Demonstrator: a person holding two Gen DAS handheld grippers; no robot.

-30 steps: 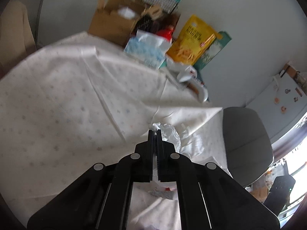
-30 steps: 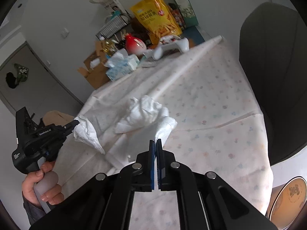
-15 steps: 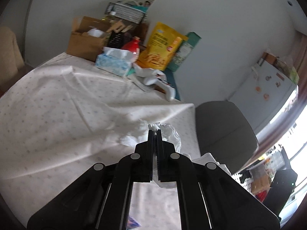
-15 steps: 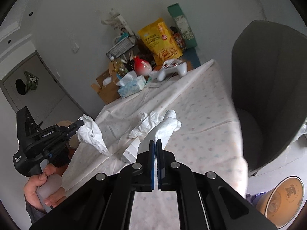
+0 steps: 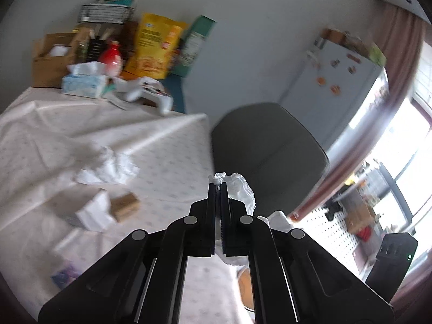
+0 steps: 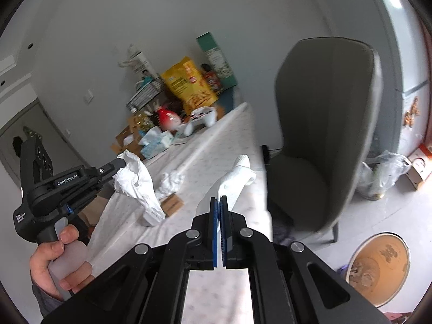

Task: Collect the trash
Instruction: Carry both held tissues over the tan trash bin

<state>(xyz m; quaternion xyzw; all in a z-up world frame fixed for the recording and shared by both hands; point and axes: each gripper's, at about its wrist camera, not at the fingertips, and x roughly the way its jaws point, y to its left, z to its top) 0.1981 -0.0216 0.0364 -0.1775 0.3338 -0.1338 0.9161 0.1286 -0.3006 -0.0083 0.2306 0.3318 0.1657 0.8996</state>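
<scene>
In the left wrist view my left gripper (image 5: 218, 186) is shut on a crumpled white tissue (image 5: 239, 190), held above the table's right edge. The right wrist view shows my right gripper (image 6: 219, 199) shut on a second white tissue (image 6: 237, 175) that sticks up past its tips. Off to its left, the left gripper (image 6: 121, 163) holds its tissue (image 6: 137, 186) hanging over the table. Another crumpled tissue (image 6: 172, 182) and a small cardboard box (image 6: 171, 203) lie on the white tablecloth (image 6: 213, 151). A round orange-brown bin (image 6: 378, 264) stands on the floor at lower right.
A grey chair (image 6: 324, 135) stands close to the table's right edge, between table and fridge (image 5: 340, 81). Boxes, a tissue box (image 5: 83, 83), a yellow snack bag (image 5: 156, 46) and a white game controller (image 5: 151, 93) crowd the far end. Plastic bags (image 6: 383, 175) lie on the floor.
Both grippers have swung right and risen, carrying their tissues from over the table's middle toward its chair-side edge. The chair and the floor bin have come further into view.
</scene>
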